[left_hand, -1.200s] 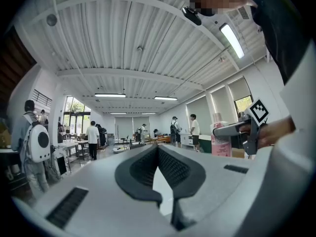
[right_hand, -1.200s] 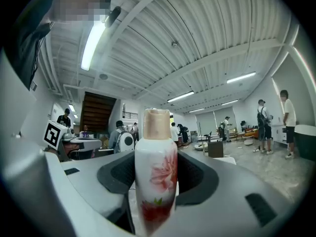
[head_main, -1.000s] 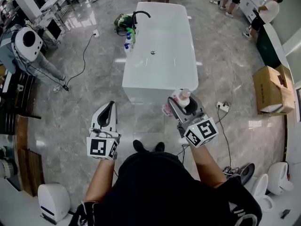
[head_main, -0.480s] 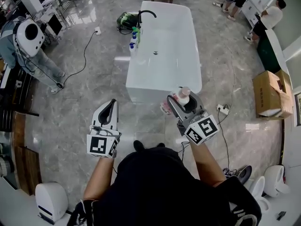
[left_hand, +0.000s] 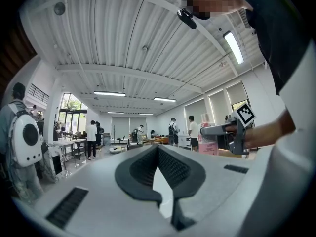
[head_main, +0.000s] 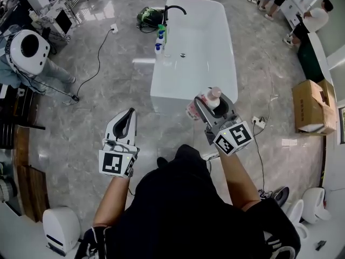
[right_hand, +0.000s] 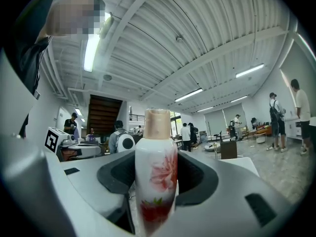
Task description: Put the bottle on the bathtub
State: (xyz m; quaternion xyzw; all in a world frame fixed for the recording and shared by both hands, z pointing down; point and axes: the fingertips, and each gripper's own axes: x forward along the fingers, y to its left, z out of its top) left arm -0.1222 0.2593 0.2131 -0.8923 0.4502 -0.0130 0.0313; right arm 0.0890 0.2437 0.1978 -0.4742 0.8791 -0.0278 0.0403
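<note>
A white bottle (right_hand: 156,167) with a pink flower print and a beige cap stands upright between the jaws of my right gripper (head_main: 212,102), which is shut on it. In the head view the bottle (head_main: 210,99) hangs just over the near end of the white bathtub (head_main: 198,82). My left gripper (head_main: 125,120) is held over the marble floor to the left of the tub, its jaws shut with nothing between them. The left gripper view shows my right gripper (left_hand: 217,130) with the bottle (left_hand: 208,140) off to its right.
Blue and green bottles (head_main: 160,39) stand on the tub's far left rim beside a black faucet (head_main: 173,11). A cardboard box (head_main: 314,106) lies at right, a power strip (head_main: 259,123) and cables on the floor. People stand at the left and far right.
The tub has come closer in the head view and both grippers have moved forward. The bottle now hangs over the tub's near end. Grip unchanged.
</note>
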